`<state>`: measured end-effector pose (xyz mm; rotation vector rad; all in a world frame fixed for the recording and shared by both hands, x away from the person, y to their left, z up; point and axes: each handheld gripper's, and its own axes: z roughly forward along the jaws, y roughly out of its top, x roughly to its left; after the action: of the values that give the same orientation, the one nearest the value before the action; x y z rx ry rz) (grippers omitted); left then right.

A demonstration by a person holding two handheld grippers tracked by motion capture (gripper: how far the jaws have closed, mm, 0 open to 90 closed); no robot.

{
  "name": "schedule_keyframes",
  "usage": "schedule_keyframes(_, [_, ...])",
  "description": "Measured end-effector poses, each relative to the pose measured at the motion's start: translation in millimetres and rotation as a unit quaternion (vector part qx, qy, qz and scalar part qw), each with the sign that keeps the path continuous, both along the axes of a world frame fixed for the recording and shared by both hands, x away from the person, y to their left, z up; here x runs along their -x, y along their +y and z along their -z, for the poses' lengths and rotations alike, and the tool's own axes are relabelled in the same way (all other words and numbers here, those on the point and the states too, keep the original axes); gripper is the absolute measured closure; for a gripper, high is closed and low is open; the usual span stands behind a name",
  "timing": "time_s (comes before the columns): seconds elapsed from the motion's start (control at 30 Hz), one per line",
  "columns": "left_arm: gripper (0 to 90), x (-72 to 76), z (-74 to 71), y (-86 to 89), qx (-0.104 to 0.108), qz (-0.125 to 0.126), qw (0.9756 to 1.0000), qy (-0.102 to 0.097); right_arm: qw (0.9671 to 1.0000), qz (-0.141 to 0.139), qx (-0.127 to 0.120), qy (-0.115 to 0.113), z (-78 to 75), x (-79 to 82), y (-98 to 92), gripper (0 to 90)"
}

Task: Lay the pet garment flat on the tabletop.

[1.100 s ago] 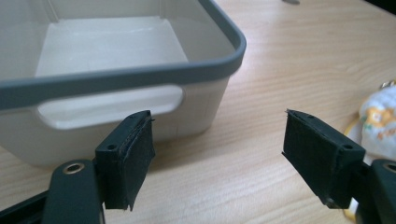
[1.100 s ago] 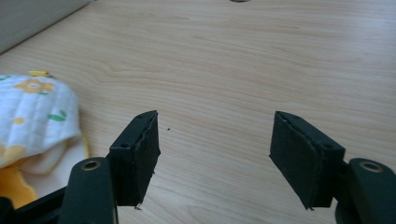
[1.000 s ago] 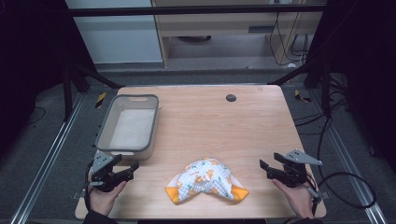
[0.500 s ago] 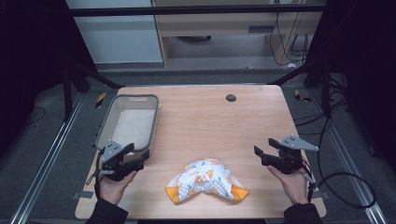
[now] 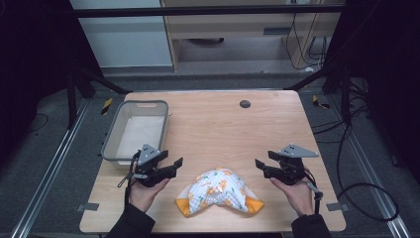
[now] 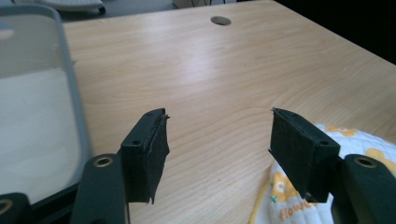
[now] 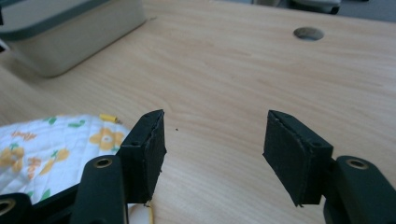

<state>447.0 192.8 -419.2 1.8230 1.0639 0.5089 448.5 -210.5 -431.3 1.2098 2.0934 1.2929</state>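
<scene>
**benchtop_dan:** Both tools are empty right now. The left gripper (image 5: 171,164) has its jaws apart with only bare wood between them, though they've just been narrowing a bit. Same for the right gripper (image 5: 261,165): spread, nothing in it, jaws just started coming in. Both hover above the table (image 5: 208,119), one on each side of the floral quilted cloth (image 5: 218,191), which sits crumpled near the front edge with an orange lining (image 5: 184,207) peeking out at its corners. How would you go in?

**foldy_mcgee:** I'd leave the jaws wide until they're actually around fabric, closing early just shoves the cloth around. From the left gripper view the cloth's edge (image 6: 299,196) is right under the far jaw, so that side is nearly there. In the right gripper view the cloth (image 7: 51,149) is off to the side of the jaws, so that hand needs to swing in more. Aim for the outer corners, come in low, and pinch both layers.

**benchtop_dan:** And the grey bin (image 5: 134,130)?

**foldy_mcgee:** Sits just behind the left hand (image 5: 143,191). Guessing that's the destination, so lift evenly and mind its rim.
</scene>
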Motion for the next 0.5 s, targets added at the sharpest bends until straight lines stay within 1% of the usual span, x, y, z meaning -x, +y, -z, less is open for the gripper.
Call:
schedule_keyframes(0.03, [36.6,-0.4,4.6,-5.5,-0.004,0.007,0.9999,0.009,1.0,-0.004,-0.002,0.004,1.3,0.5,2.2,39.0])
schedule_keyframes(0.07, [37.0,-0.1,7.0,-7.6,-0.01,0.011,0.9998,0.012,0.9999,-0.008,-0.001,0.008,2.4,0.8,4.4,39.1])
schedule_keyframes(0.13, [37.1,0.2,9.5,-9.6,-0.014,0.013,0.9997,0.014,0.9999,-0.013,0.001,0.008,3.7,1.2,6.5,39.2])
schedule_keyframes(0.17, [37.3,0.5,14.3,-12.9,-0.018,0.019,0.9994,0.022,0.9997,-0.021,0.002,0.014,6.3,1.9,10.8,39.5])
schedule_keyframes(0.2, [37.4,0.5,14.3,-12.9,-0.018,0.019,0.9994,0.022,0.9997,-0.021,0.002,0.014,6.3,1.9,10.8,39.5])
schedule_keyframes(0.23, [37.5,0.3,18.7,-17.2,-0.022,0.026,0.999,0.03,0.9994,-0.029,0.004,0.019,9.5,2.3,15.6,39.8])
schedule_keyframes(0.27, [37.5,0.2,20.1,-19.4,-0.026,0.029,0.9987,0.034,0.9992,-0.031,0.007,0.023,11.4,2.2,18.3,40.0])
schedule_keyframes(0.33, [37.5,0.2,21.4,-21.6,-0.027,0.033,0.9985,0.036,0.999,-0.035,0.009,0.024,13.4,1.8,21.0,40.1])
schedule_keyframes(0.4, [37.5,0.6,23.9,-26.6,-0.029,0.04,0.998,0.041,0.9982,-0.046,0.016,0.033,19.5,0.8,28.4,40.5])
schedule_keyframes(0.47, [37.5,1.0,27.4,-32.4,-0.036,0.048,0.9971,0.047,0.998,-0.049,0.019,0.037,21.6,0.4,30.5,40.6])
schedule_keyframes(0.5, [38.0,0.4,30.4,-37.5,-0.038,0.055,0.9963,0.055,0.9974,-0.054,0.019,0.044,25.6,0.1,34.3,41.0])
